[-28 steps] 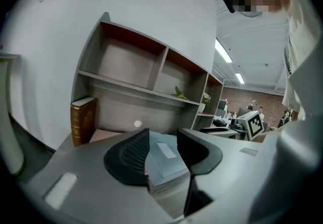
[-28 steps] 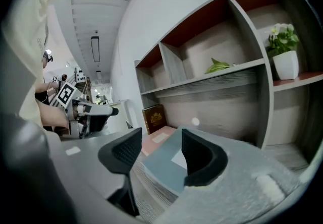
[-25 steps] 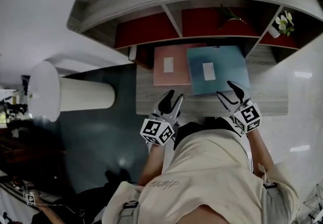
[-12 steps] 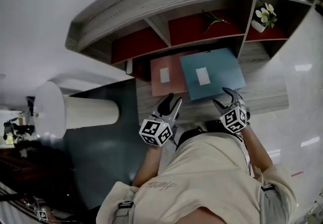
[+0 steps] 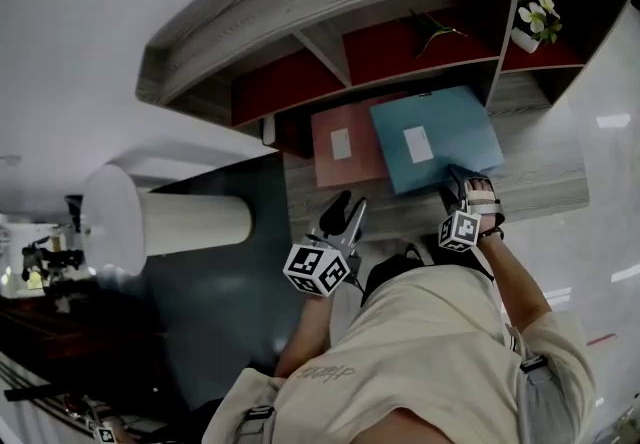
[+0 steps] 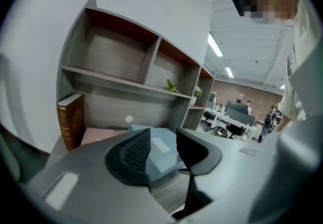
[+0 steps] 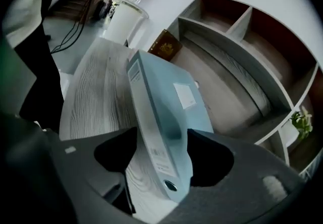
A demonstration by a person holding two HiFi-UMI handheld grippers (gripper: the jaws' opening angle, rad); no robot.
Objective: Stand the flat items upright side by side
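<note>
Now right tongs (image 7: pixel 161 140) just opening astride blue binder (image 7: pixel 169 84) spine; left tongs (image 6: pixel 163 140) apart, empty; labels (image 7: pixel 185 95) illegible.

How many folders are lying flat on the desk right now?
2. The blue folder lies on the right of the desk; the pink folder lies left of it. None seems hidden.

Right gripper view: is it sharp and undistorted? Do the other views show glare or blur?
Right gripper view: strong fisheye bending the grey wooden shelf unit into arcs, black corners, the light blue box file soft near the lens. Left gripper view: bright ceiling strip lights, a mosaic patch top right. Head view: curved shelf, light streaks reflected on the glossy pale floor.
</note>
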